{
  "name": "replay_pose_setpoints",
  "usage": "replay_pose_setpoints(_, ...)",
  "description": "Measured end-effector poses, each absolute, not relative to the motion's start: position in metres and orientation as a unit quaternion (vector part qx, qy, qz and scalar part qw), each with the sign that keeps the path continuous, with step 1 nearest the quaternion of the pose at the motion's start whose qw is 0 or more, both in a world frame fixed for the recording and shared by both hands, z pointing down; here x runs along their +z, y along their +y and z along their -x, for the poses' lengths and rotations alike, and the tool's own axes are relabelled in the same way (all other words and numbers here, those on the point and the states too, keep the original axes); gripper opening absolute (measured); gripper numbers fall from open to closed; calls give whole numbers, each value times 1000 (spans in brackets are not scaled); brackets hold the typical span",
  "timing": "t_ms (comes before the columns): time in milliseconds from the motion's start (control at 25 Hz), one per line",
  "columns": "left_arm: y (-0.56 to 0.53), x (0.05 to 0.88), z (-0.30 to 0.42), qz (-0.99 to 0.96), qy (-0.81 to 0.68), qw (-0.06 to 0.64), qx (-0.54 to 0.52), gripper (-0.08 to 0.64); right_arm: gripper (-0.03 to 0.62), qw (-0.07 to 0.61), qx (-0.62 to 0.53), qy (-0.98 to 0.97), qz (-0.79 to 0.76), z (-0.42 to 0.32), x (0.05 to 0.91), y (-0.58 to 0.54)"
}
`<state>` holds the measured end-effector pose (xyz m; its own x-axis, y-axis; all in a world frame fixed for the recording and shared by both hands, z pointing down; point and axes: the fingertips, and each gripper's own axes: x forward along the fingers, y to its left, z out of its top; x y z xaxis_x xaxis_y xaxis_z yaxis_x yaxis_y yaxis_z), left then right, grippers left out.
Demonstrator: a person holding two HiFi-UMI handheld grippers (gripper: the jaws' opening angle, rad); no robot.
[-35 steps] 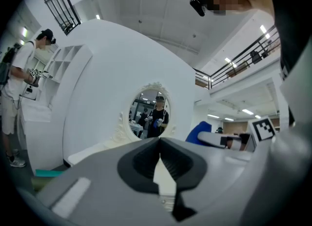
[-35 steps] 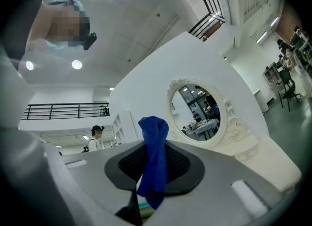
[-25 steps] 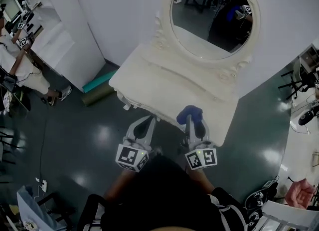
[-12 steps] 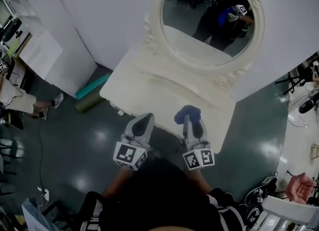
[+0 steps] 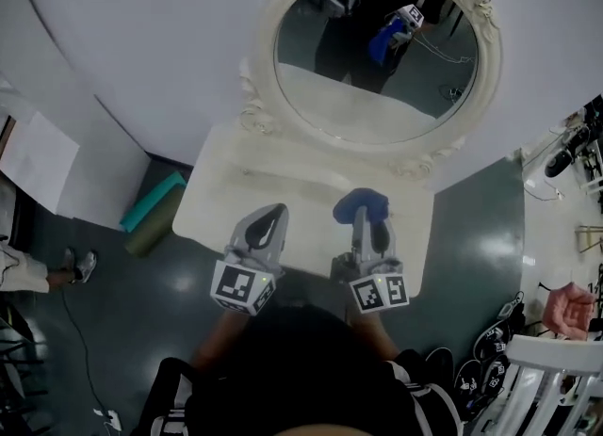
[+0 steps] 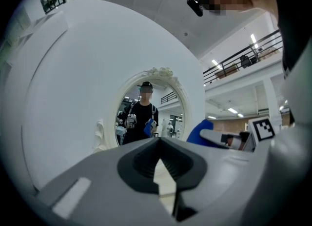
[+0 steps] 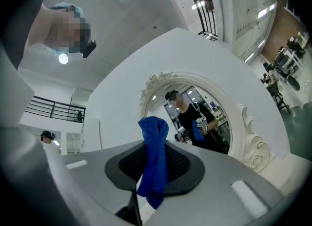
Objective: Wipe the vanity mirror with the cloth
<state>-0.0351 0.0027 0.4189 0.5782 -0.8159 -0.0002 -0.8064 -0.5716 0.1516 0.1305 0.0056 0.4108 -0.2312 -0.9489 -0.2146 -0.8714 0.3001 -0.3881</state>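
Mirror stood upright at the back of the cream bench, an oval glass in a carved cream frame set against the white wall. You faced it from the front edge of the bench with both tools held out side by side. Your right hand-held gripper was clamped on the blue cloth; its own view showed the cloth pinched between the dark pads, a twisted fold sticking up above the jaws and a shorter end hanging below them. The cloth sat over the bench top, short of the glass and not touching it. Your left hand-held gripper was just beside the right one, over the near part of the bench, with its jaws drawn together to a narrow slit and nothing between them. The glass gave back your reflection, dark-clothed, with both tools raised and the blue cloth in one. Around the bench lay a dark green floor, with a teal roll near the bench's left end and a white chair at your right.
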Motion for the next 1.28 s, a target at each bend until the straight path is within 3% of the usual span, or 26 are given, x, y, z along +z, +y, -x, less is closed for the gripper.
replay_pose_setpoints(320,-80,396,63,-913,-401,58,-33,11,74,218,-64,718,658,-136,383,-65)
replay_pose_setpoints(960,-158,376,18,-917,-388,69,-58,11,74,304,42,614,727,-288,267,-187)
replay_pose_setpoints(1280,-171,384,8,-920,-381,77,-43,11,74,343,38,614,710,-300,258,-218)
